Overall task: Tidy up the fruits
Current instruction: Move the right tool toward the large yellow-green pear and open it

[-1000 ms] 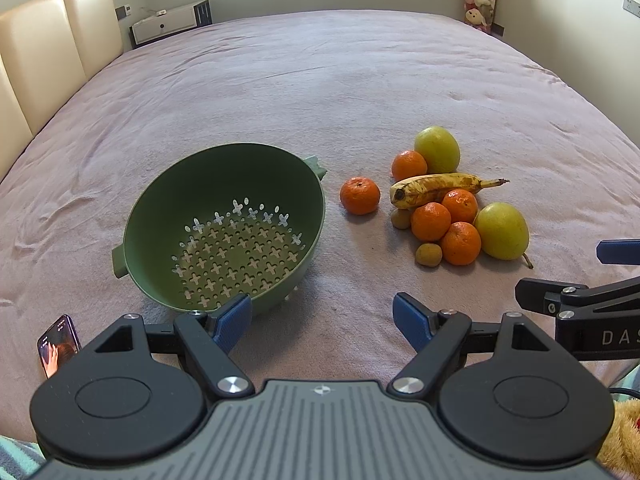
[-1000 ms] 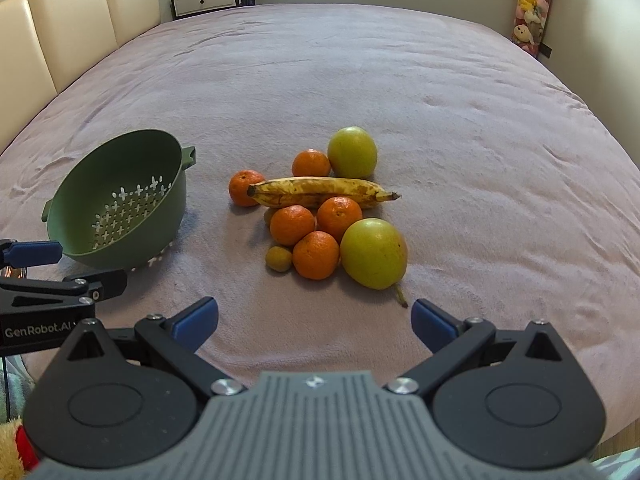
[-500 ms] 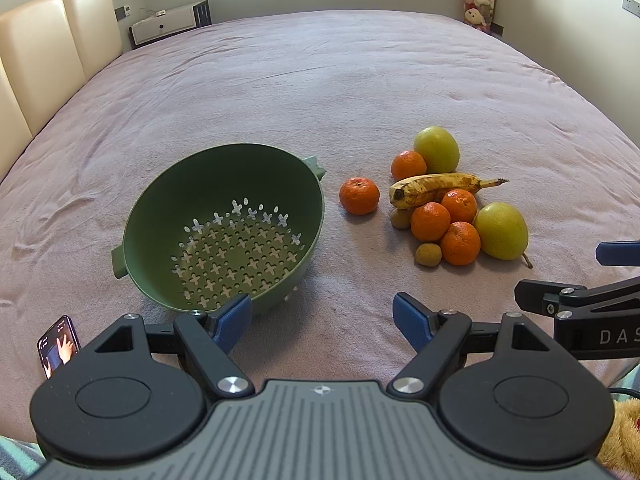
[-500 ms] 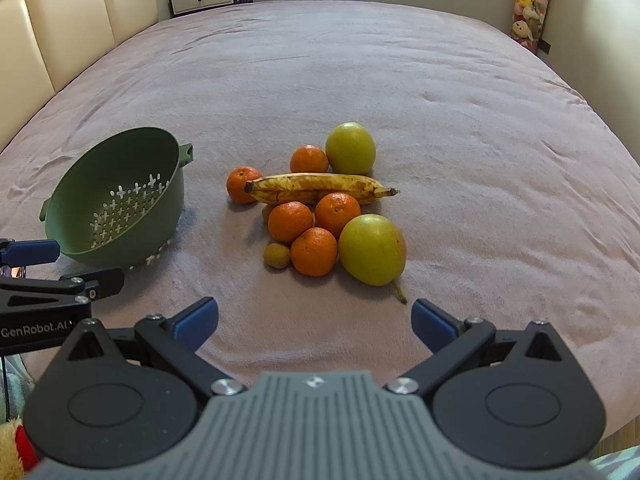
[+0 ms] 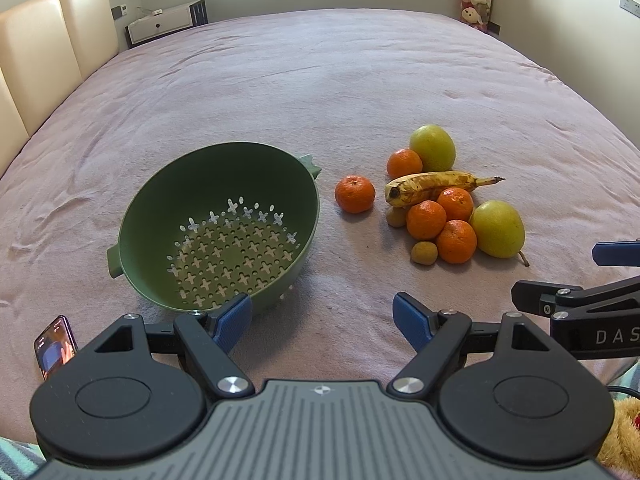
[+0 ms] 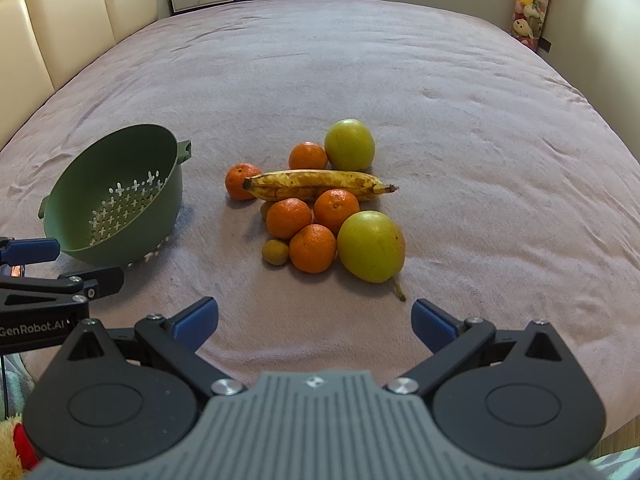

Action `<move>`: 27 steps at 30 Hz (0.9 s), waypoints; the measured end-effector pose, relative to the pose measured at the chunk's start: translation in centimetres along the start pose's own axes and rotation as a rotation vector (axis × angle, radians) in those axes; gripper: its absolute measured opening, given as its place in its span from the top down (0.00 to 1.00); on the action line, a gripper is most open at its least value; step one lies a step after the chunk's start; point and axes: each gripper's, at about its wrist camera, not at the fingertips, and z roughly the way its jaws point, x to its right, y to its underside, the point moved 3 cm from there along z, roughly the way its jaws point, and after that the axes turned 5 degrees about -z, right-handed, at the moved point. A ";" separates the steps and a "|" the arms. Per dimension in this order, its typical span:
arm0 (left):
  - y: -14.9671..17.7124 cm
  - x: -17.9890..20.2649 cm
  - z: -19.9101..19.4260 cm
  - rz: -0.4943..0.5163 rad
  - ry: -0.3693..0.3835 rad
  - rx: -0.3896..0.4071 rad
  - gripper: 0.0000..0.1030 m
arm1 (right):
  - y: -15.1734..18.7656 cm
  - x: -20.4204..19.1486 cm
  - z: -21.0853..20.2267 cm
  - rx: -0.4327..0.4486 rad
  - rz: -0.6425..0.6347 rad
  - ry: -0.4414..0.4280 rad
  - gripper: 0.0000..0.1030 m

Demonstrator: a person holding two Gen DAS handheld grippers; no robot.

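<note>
An empty green colander point(image 5: 218, 232) sits tilted on the pink bed; it also shows in the right wrist view point(image 6: 116, 200). To its right lies a pile of fruit: a spotted banana point(image 6: 316, 184), several tangerines point(image 6: 312, 248), two green pears point(image 6: 370, 246), two small brown fruits point(image 6: 275, 252). One tangerine point(image 5: 355, 194) lies apart, between colander and pile. My left gripper point(image 5: 322, 322) is open and empty, just in front of the colander. My right gripper point(image 6: 314, 322) is open and empty, short of the pile.
A phone point(image 5: 56, 346) lies at the bed's near left edge. A cream headboard point(image 5: 44, 56) runs along the left, a white cabinet point(image 5: 166, 20) behind it. Plush toys point(image 6: 530, 16) hang at the far right wall. A plush toy point(image 5: 620, 436) sits near right.
The right gripper has moved forward a little toward the fruit pile. The left gripper has barely moved. Both stay open.
</note>
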 end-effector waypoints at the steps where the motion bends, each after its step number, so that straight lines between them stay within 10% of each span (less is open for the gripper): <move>1: 0.0 0.0 0.0 0.000 0.001 -0.001 0.09 | 0.0 0.0 0.0 -0.001 0.000 0.000 0.04; 11: -0.6 1.4 0.3 0.044 0.037 0.022 0.19 | -0.2 0.8 0.2 0.033 -0.001 -0.016 0.05; 21: -1.9 3.4 2.2 0.044 0.195 0.018 0.36 | -1.0 2.6 2.1 0.047 -0.011 -0.002 0.45; 27: -2.6 5.0 4.1 0.069 0.245 0.021 0.39 | -1.5 4.3 3.8 0.051 -0.009 0.019 0.52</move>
